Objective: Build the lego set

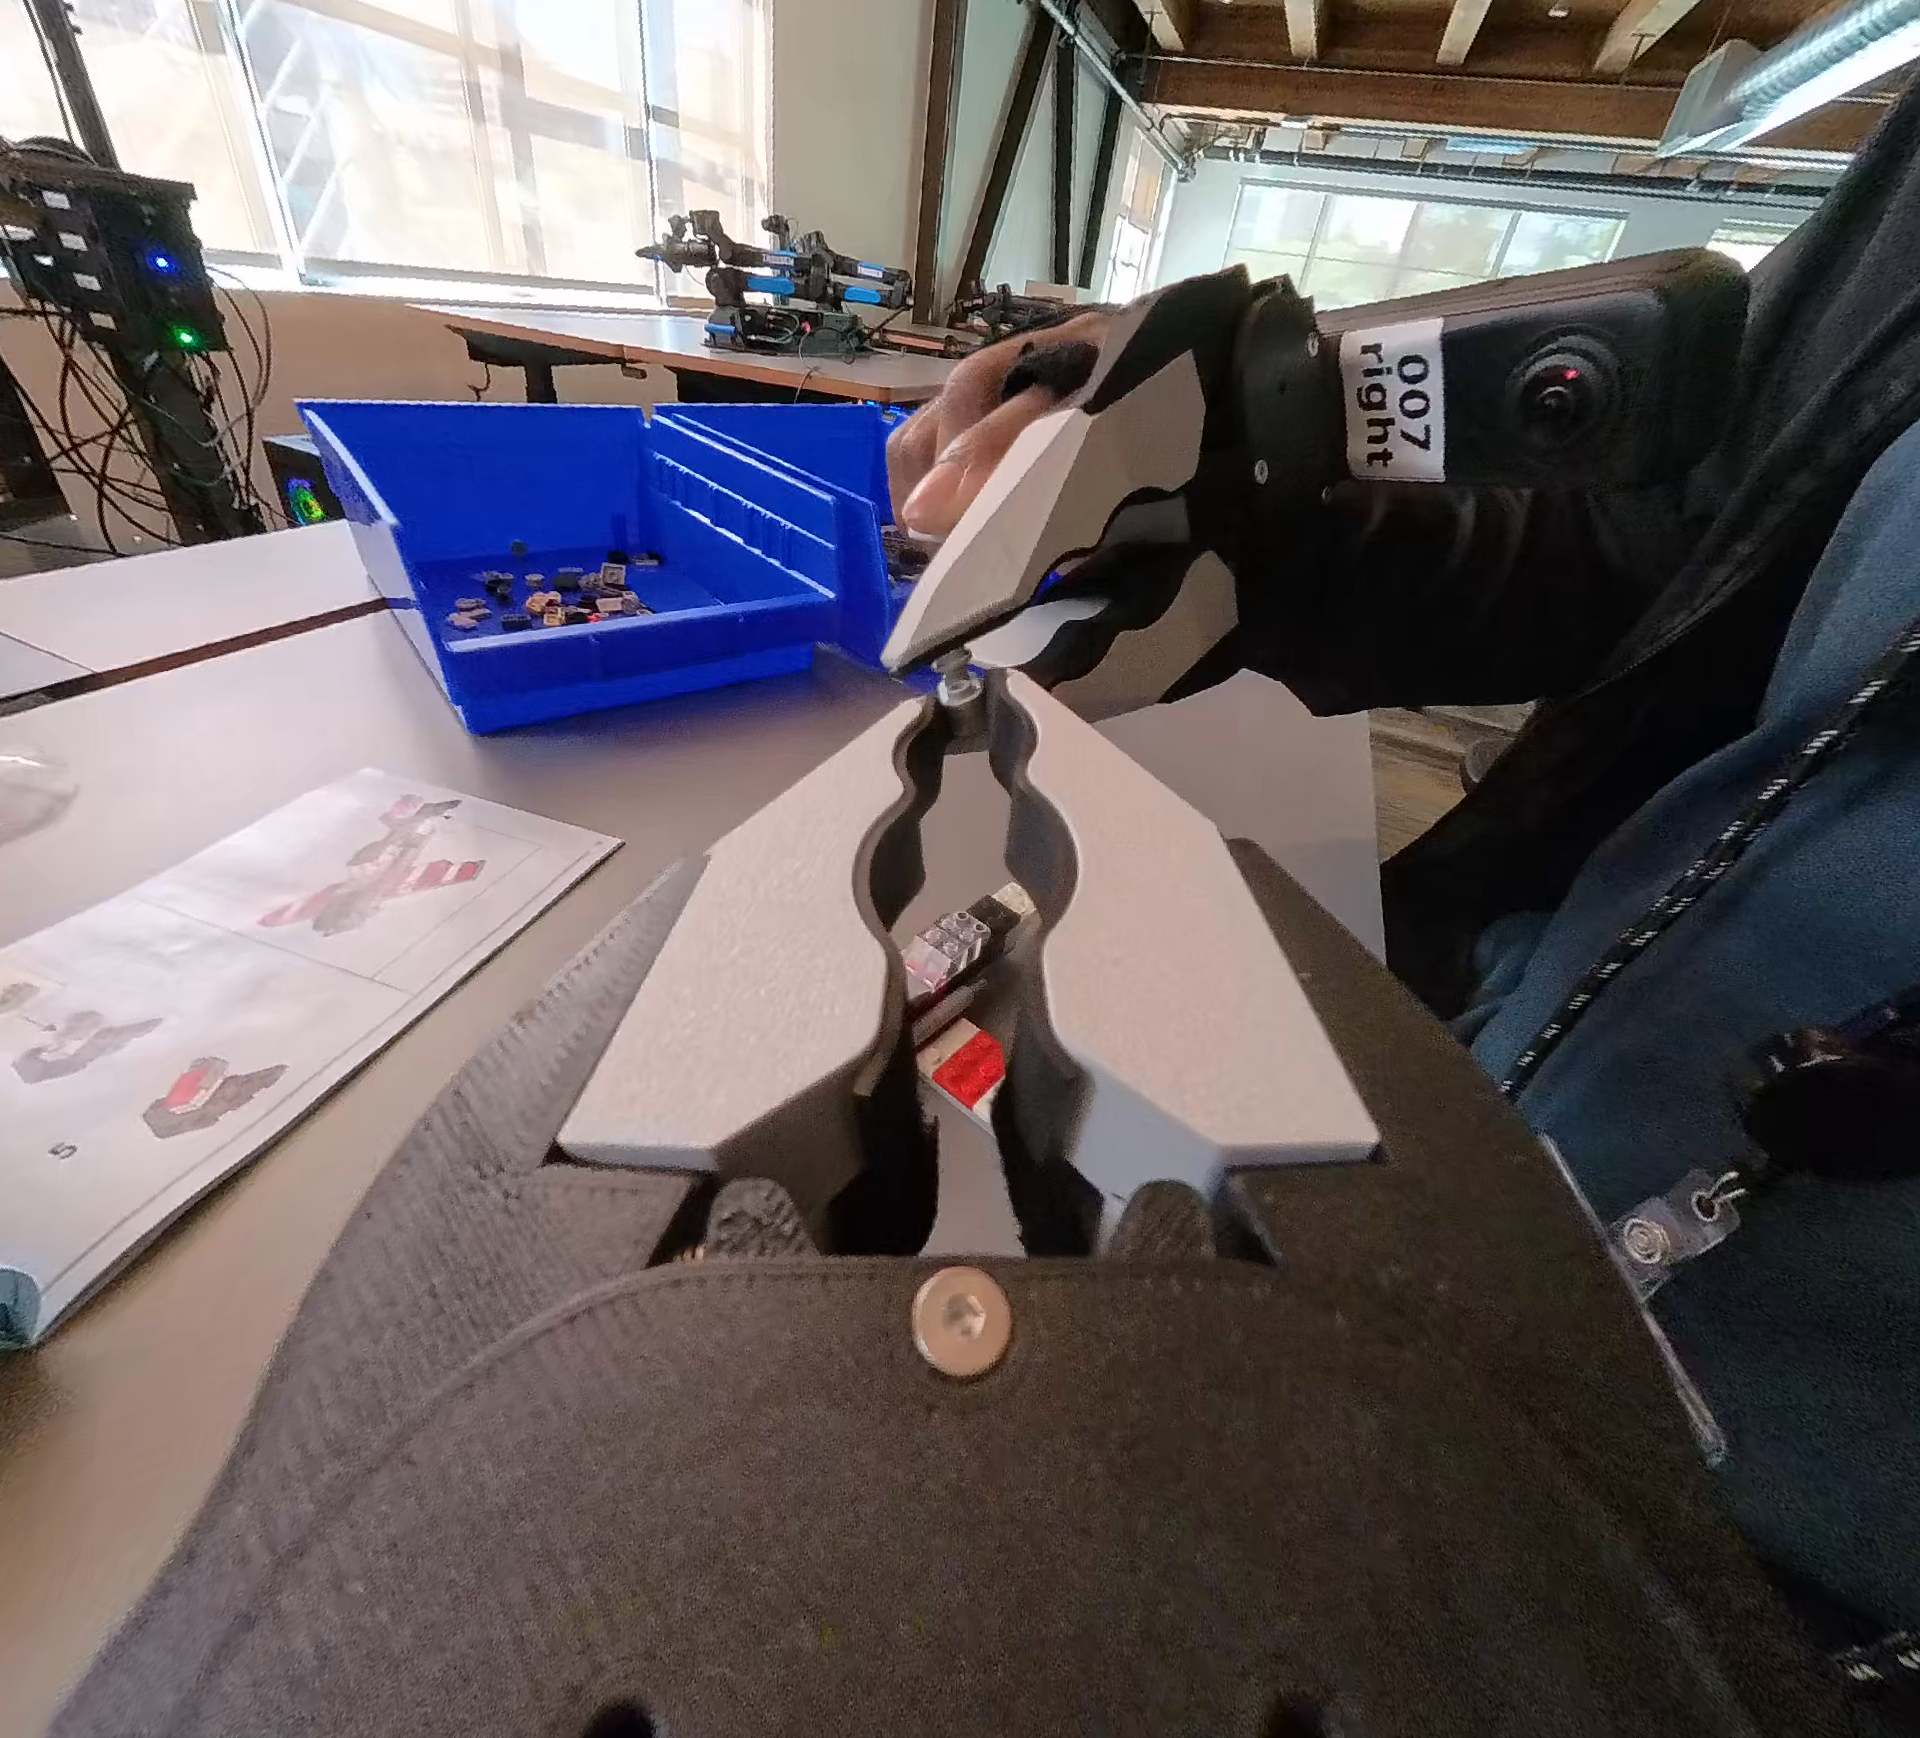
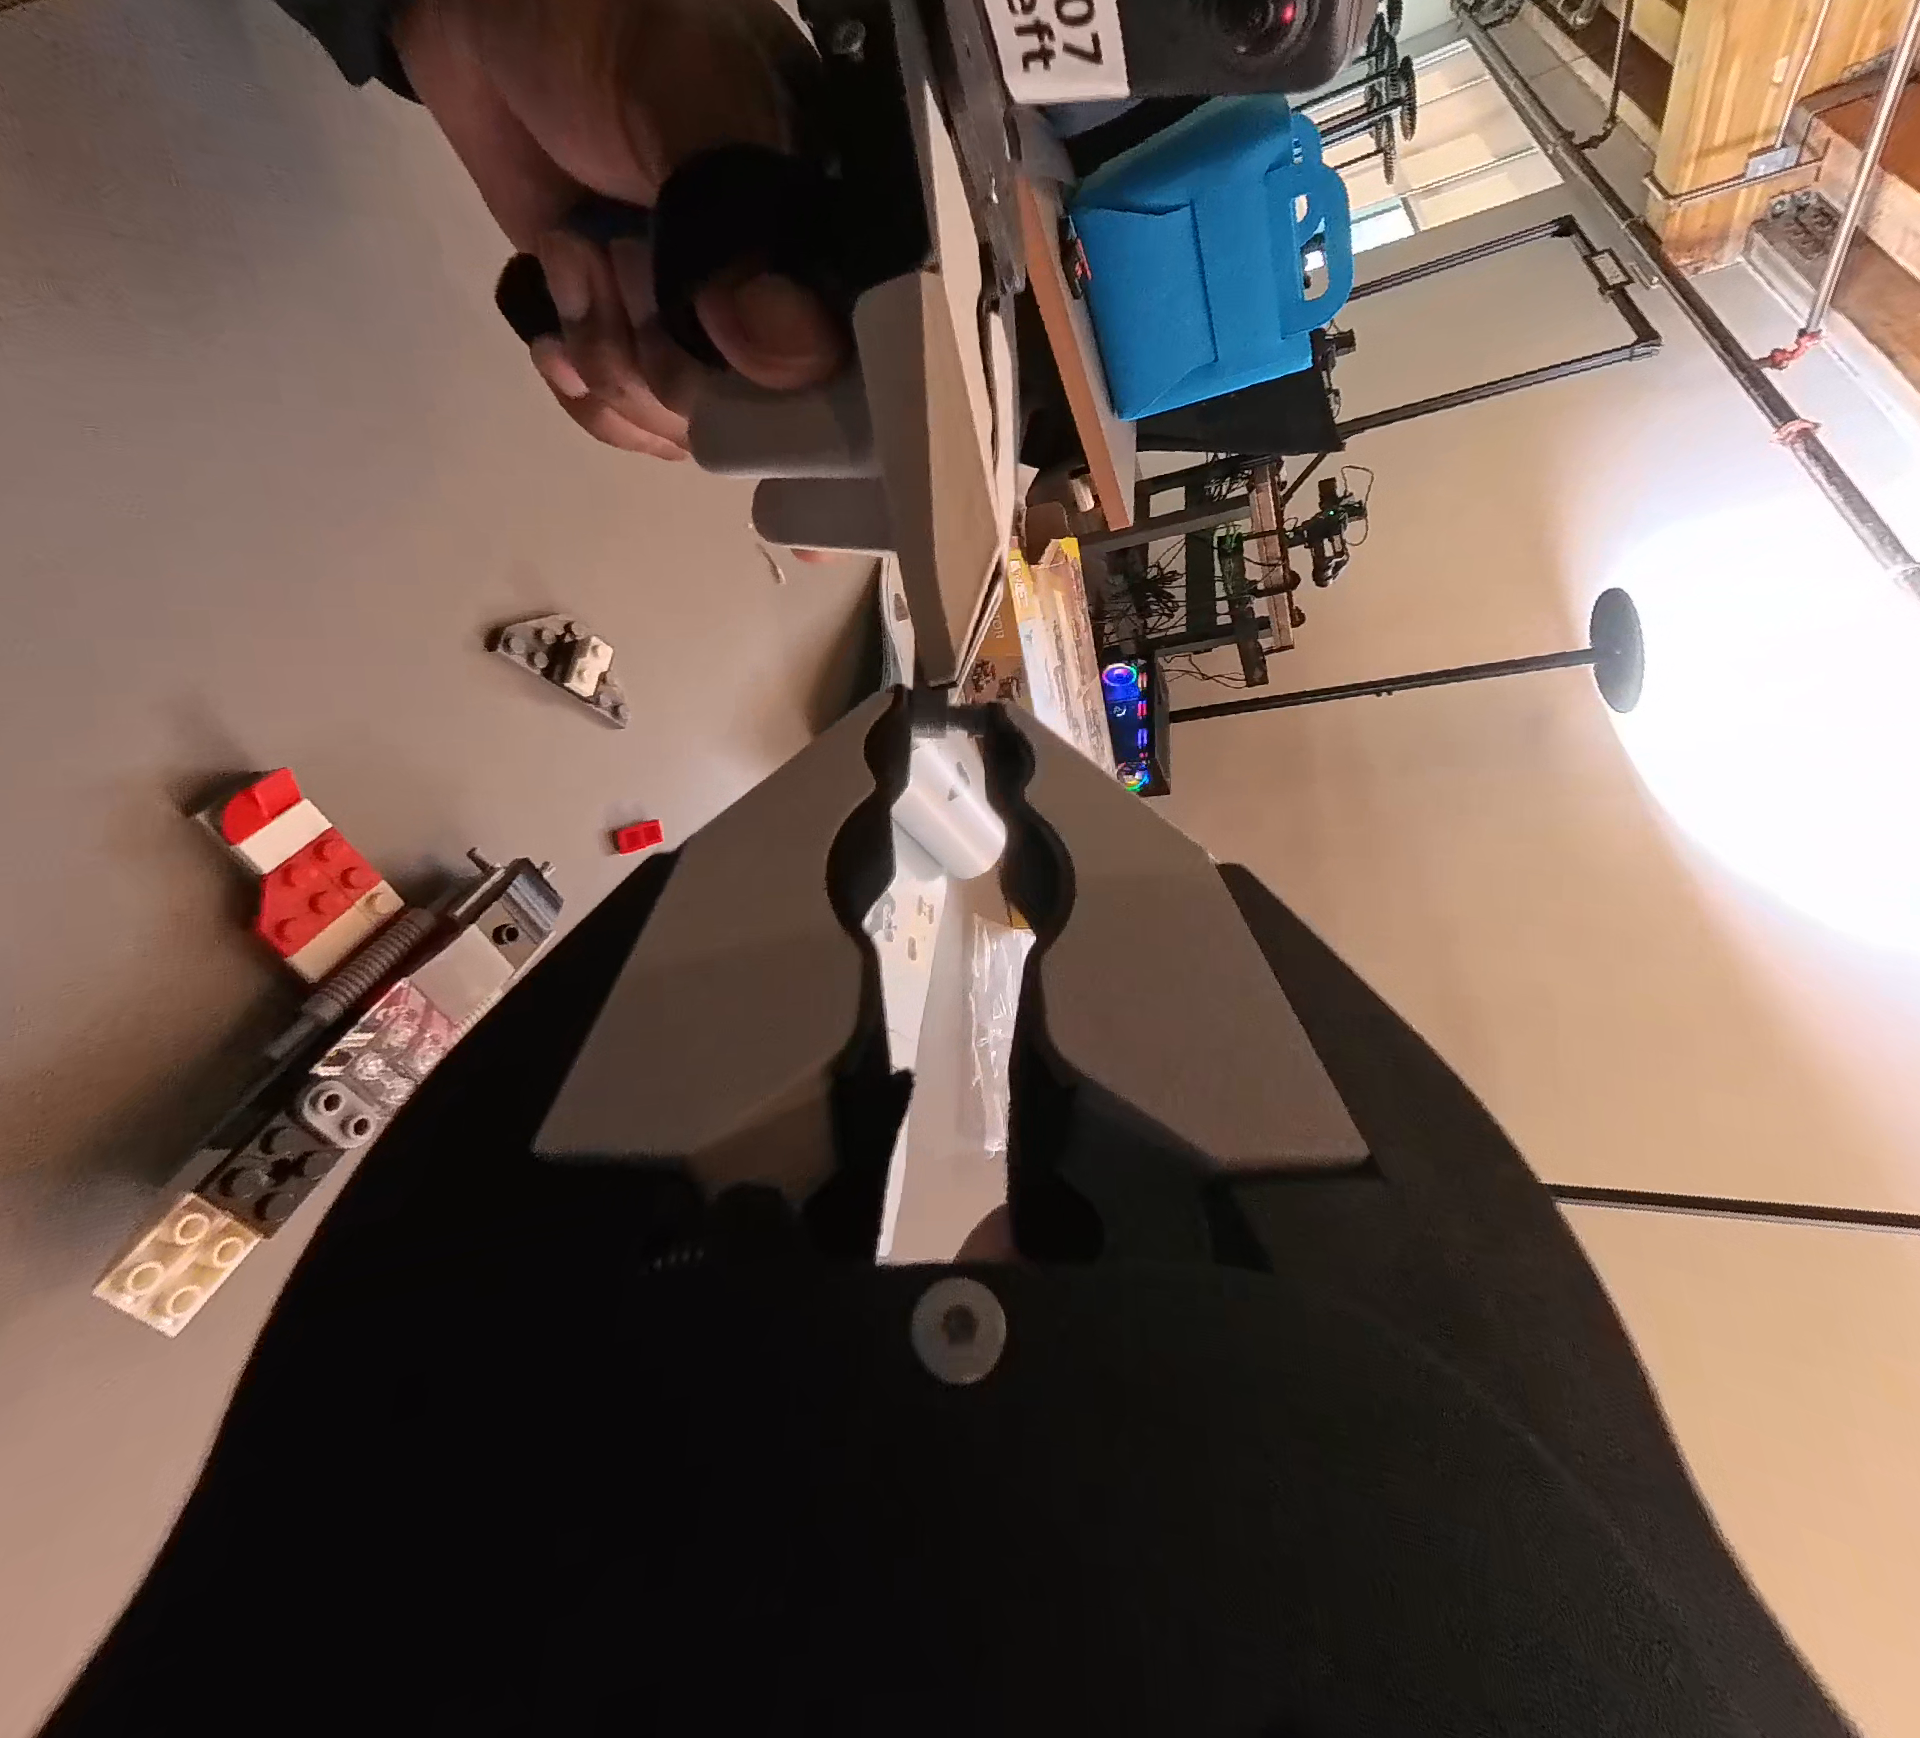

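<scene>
Left gripper: jaws closed on a small grey peg piece at the very tips. Right gripper meets it tip to tip from the right, its jaws clamped on the same small piece; in the right wrist view, the right gripper pinches a pale part at its tips, details too small to resolve.

Partly built lego model lies on the counter below the grippers: red and white section, grey spring-like rod, clear, black and cream bricks in a row. It also shows through the gap between the left jaws.

Loose on the counter nearby: grey wedge plate and a small red brick, both apart from the model.

Blue bin sits toward the far edge of the counter, small dark pieces scattered inside. Open instruction booklet lies at the left edge. A hand grips the left gripper's handle.
</scene>
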`<state>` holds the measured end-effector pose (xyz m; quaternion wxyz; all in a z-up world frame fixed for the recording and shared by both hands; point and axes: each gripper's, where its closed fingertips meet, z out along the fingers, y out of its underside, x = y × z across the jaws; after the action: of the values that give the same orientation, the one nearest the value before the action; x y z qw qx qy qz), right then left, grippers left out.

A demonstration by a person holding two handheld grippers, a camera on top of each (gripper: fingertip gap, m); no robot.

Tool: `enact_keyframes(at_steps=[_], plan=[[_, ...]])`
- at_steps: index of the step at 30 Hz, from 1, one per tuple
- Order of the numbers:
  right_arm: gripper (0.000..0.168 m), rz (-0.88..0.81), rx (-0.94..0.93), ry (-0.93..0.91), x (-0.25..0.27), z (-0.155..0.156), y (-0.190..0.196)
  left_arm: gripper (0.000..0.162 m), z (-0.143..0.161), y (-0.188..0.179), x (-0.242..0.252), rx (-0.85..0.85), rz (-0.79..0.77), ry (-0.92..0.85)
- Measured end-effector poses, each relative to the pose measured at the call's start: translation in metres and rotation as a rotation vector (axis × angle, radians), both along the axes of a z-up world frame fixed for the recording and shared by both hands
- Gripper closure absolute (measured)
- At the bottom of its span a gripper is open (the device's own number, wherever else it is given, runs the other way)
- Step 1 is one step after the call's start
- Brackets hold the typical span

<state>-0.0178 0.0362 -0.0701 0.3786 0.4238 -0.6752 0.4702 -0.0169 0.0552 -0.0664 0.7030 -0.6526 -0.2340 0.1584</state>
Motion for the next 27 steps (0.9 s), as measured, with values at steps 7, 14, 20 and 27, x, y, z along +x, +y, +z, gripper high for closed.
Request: enact_keyframes(at_steps=[7, 14, 20, 27], plan=[[0.154, -0.015, 0.020, -0.037, -0.004, -0.005, -0.001, 0.154, -0.005, -0.002, -0.003, 0.038, -0.021, -0.082], [0.154, -0.016, 0.044, -0.076, -0.006, -0.009, -0.003, 0.154, -0.009, -0.003, -0.005, 0.058, -0.031, -0.137], [0.154, -0.020, 0.050, -0.132, -0.007, -0.011, -0.004, 0.154, -0.011, -0.004, -0.006, 0.122, -0.061, -0.211], [0.155, -0.032, 0.019, -0.202, -0.009, -0.009, -0.008, 0.154, -0.010, -0.008, -0.007, 0.131, -0.050, -0.207]])
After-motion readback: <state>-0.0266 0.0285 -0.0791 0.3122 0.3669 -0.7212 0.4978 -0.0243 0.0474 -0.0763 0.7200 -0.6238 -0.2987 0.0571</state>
